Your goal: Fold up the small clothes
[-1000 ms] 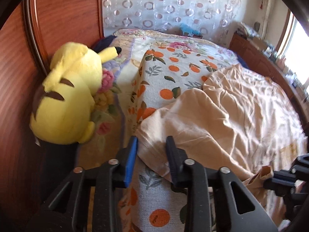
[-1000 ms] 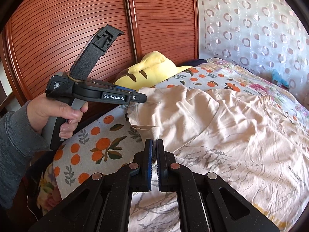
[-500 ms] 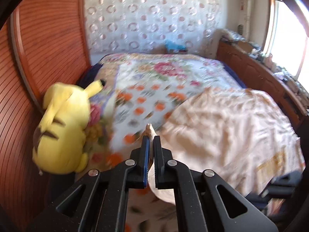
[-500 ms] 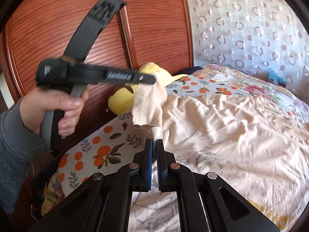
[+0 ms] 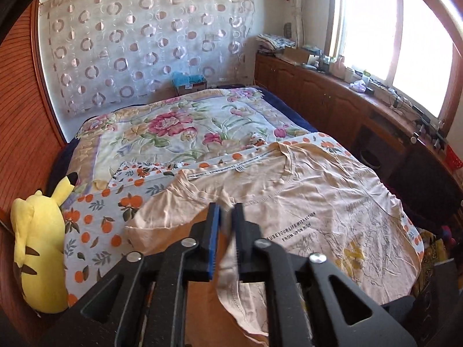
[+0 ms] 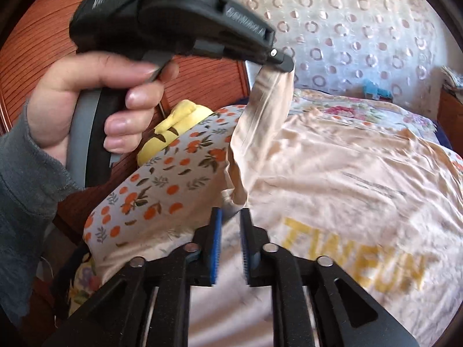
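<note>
A beige T-shirt [image 5: 303, 202] with dark and yellow print lies spread over the bed, neck toward the far side. My left gripper [image 5: 227, 206] is raised above it. Its jaws are opening, but a bunched strip of the shirt's near-left edge still fills the gap and hangs below. In the right wrist view that fabric stretches up from the T-shirt [image 6: 347, 173] to the left gripper [image 6: 282, 63], which a hand holds high. My right gripper [image 6: 231, 212] sits low at the shirt's near edge. Its jaws are opening, with a small fold of fabric at their tips.
A yellow plush toy [image 5: 37, 245] leans against the ribbed wooden panel [image 5: 26, 144] on the left. An orange-print sheet [image 5: 115, 211] lies under the shirt on a floral quilt [image 5: 173, 127]. A cluttered wooden cabinet [image 5: 332, 101] runs under the window on the right.
My left gripper shut on the shirt's edge, then rose and swung over the bed, pulling fabric up. The right gripper shifted sideways. Both pairs of jaws now stand wider apart than half a second ago.
</note>
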`<state>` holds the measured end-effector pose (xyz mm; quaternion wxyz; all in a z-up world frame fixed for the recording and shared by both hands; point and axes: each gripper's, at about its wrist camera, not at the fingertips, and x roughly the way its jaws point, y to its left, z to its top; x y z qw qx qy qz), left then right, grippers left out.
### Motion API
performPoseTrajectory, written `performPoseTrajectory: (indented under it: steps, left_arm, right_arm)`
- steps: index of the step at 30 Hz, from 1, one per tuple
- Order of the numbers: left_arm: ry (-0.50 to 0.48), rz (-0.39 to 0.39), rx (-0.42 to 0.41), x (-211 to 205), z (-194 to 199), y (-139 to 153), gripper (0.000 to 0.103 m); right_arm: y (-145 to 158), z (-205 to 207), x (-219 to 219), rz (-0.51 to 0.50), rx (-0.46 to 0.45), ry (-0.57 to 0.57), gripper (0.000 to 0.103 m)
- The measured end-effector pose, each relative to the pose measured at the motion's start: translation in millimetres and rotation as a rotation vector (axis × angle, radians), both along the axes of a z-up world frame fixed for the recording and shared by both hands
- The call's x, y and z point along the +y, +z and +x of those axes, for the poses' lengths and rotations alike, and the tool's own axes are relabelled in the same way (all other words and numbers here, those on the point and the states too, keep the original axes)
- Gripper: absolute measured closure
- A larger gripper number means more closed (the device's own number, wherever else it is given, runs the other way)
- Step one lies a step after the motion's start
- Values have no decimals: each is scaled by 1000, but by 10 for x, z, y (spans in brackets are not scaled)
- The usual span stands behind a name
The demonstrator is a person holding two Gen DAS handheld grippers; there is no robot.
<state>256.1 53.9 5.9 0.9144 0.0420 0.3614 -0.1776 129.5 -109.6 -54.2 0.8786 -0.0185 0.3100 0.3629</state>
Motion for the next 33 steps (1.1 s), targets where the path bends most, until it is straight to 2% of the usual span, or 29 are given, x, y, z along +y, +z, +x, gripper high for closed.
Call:
performPoseTrajectory:
  steps: [1, 2, 4, 6, 9, 14, 19, 21, 23, 26, 28, 30, 33]
  left_arm:
    - [0, -12, 4, 7, 0, -18, 67]
    - [6, -17, 5, 22, -6, -27, 58]
    - [23, -12, 7, 40, -17, -39, 38]
    - [36, 3, -4, 76, -51, -61, 25]
    - [58, 3, 6, 164, -109, -149, 24]
    - [114, -30, 76, 508, -317, -502, 23]
    - [114, 3, 138, 630, -553, -880, 23]
    - [111, 22, 154, 602, -593, -978, 23]
    - [106, 49, 162, 558, -621, -1070, 23]
    - [106, 73, 162, 523, -635, -1137, 22]
    - [94, 79, 184, 491, -625, -1186, 22]
    - [84, 113, 158, 444, -657, -1206, 21]
    - [95, 83, 157, 495, -660, -1214, 21]
  right_arm:
    - [5, 1, -42, -2, -2, -12, 78]
    - [-18, -1, -87, -5, -6, -23, 71]
    - [-33, -15, -155, 0, -14, -40, 65]
    - [-39, -4, -223, 6, -12, -60, 60]
    - [-27, -12, -290, -2, -22, -82, 59]
    - [-20, 42, -441, -10, -11, -101, 59]
    - [-21, 79, -652, -36, 0, -106, 59]
    - [-68, 87, -706, -47, 16, -106, 55]
    - [-98, 101, -748, -77, 17, -128, 40]
    - [-108, 100, -818, -94, 13, -145, 33]
    - [-114, 72, -869, -116, 12, -161, 32]
    - [-117, 38, -939, -131, 10, -185, 32]
    - [-133, 0, -1081, -126, 33, -195, 32]
